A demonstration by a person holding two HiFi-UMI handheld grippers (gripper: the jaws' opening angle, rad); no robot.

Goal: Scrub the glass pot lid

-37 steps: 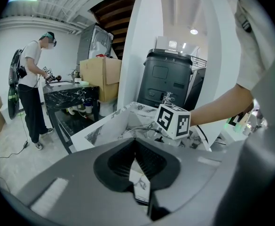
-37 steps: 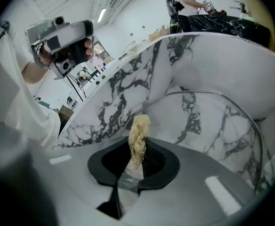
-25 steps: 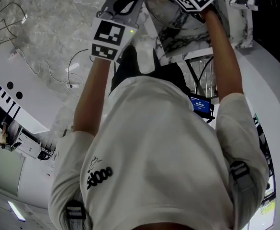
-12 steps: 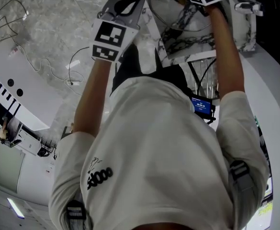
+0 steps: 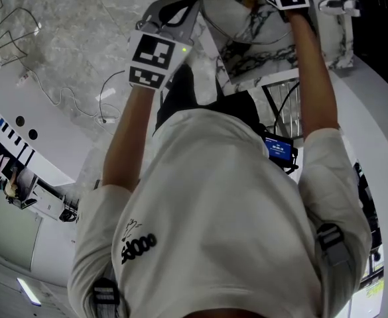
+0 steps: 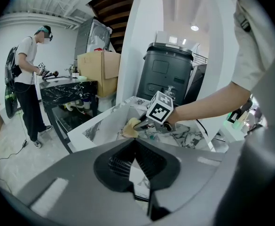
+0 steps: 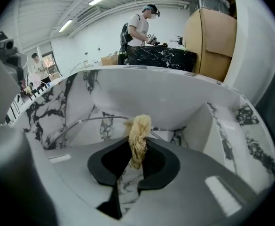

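White marble basin (image 7: 184,95); cardboard box (image 6: 99,66); black bin (image 6: 168,76); person (image 6: 27,79) standing at dark counter (image 6: 67,86).

White marble counter (image 5: 266,58) veined in black, deep white sink basin (image 7: 165,93) sunk into it, glass pot lid (image 7: 78,124) with steel rim standing tilted inside the basin toward its left wall, lower edge possibly resting on the basin floor

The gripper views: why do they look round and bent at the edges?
Both gripper views are wide-angle, so the corners go dark and straight walls bow. In the right gripper view, the yellow scrubber is sharp under bright ceiling strips. The head view is evenly lit, without harsh glare.
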